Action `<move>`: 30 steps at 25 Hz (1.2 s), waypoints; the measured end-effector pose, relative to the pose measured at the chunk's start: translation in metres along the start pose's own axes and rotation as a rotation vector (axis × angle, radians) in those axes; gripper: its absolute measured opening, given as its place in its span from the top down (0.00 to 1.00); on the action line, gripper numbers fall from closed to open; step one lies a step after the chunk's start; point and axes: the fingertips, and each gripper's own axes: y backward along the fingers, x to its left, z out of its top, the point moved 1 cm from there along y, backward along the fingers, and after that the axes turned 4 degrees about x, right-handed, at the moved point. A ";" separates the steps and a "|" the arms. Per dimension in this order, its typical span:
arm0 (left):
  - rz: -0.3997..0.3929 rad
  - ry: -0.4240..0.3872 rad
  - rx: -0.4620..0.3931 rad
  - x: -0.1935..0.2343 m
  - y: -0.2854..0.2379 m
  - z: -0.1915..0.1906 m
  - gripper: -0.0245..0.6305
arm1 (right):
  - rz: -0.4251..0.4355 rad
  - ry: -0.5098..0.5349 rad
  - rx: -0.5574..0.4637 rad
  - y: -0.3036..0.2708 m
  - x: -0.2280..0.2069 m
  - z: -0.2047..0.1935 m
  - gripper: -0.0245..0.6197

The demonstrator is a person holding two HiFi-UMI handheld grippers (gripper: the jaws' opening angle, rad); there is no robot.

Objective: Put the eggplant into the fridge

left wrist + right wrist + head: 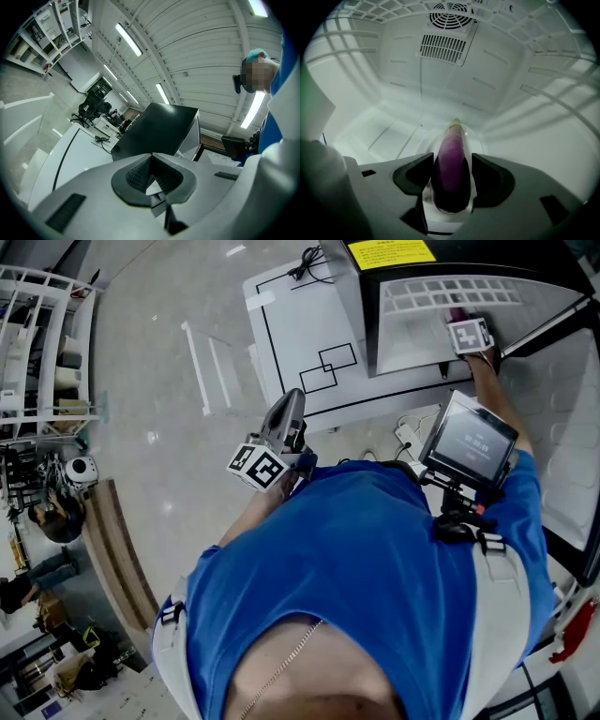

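Observation:
A purple eggplant [451, 164] with a pale green tip sits lengthwise between the pads of my right gripper [451, 174], which is shut on it. The gripper is tilted downward inside the white fridge compartment [393, 131], just above its floor. In the head view, the right gripper [459, 315] reaches into the open fridge [412, 334] under a wire shelf. My left gripper [286, 423] is held level in front of the person's body, away from the fridge. In its own view the left gripper [152, 176] is shut with nothing between its pads.
A white table [300, 334] marked with black lines stands left of the fridge, with cables [309, 263] at its far end. The fridge door [562, 427] hangs open at the right. A fan grille [452, 11] and vent slots [443, 47] are on the back wall. White shelving [37, 343] stands far left.

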 end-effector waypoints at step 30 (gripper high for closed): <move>-0.043 -0.013 0.014 0.003 -0.013 -0.006 0.95 | -0.055 -0.087 -0.082 0.015 -0.020 -0.002 0.55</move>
